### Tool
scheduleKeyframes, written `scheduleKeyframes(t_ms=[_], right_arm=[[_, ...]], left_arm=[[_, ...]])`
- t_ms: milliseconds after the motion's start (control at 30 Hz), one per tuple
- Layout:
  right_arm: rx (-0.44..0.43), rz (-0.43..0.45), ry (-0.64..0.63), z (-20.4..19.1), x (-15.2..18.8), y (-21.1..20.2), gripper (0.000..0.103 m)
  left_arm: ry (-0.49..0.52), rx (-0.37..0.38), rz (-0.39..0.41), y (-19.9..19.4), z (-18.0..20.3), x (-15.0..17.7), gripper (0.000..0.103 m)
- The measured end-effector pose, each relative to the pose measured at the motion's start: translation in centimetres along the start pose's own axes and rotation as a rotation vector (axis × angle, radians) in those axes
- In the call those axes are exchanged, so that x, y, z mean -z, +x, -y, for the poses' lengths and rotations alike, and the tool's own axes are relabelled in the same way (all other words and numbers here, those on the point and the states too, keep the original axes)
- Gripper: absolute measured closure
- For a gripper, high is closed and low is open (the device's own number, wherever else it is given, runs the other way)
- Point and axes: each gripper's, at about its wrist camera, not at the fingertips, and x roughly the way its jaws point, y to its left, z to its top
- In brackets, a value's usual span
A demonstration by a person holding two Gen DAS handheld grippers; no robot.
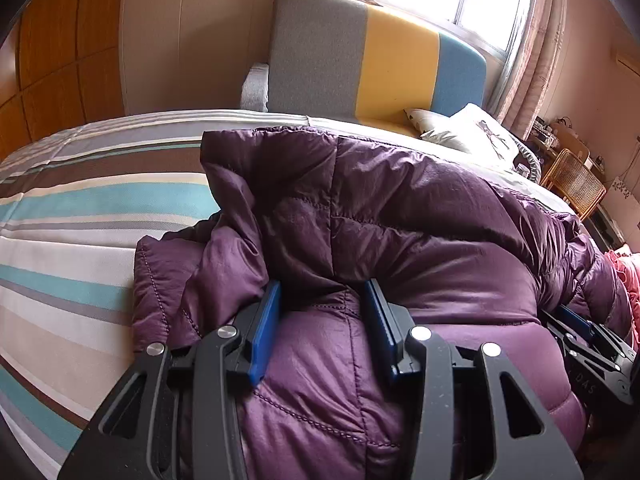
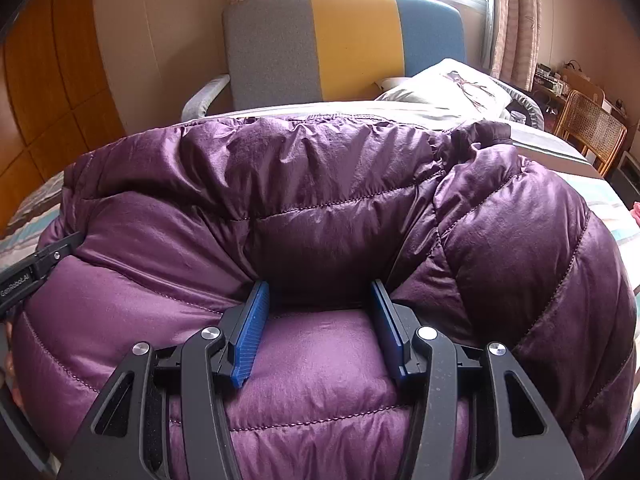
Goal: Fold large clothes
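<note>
Purple quilted jacket bulges between the spread blue fingers of both the left gripper and right gripper, heaped on the striped bedspread. Bare bedspread lies leftward; pillow and headboard beyond.

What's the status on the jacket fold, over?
Left gripper open, fingers pressed into the purple down jacket. Right gripper open, same jacket. Jacket bunched on the striped bedspread, not yet flat. Nothing in the way.
</note>
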Motion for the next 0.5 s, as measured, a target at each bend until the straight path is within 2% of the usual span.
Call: scheduleKeyframes(t_ms=[167,233,267,367,500], right_arm=[[0.009,-0.003,-0.002,-0.2,-0.5,-0.3,0.052],[0.009,-0.001,-0.001,-0.2,-0.8,-0.7,0.051],[0.009,-0.001,0.0,-0.3,-0.9,-0.9,0.051],[-0.01,0.026,0.024,-0.2,-1.4,-2.6,0.051],[-0.061,0.097,-0.005,-1.6,-1.3,-6.0,0.051]], left_arm=[[-0.02,0.011,-0.021,-0.7,-0.4,-0.6,0.058],[-0.037,0.018,-0.012,-1.7,-0.6,-1.0,0.045],[-0.051,0.016,0.004,-2.6,-0.8,-1.0,0.043],[-0.049,0.005,0.035,-4.4,-0.9,-0.6,0.042],[-0.064,-0.028,0.06,-6.4,-2.1,0.3,0.041]])
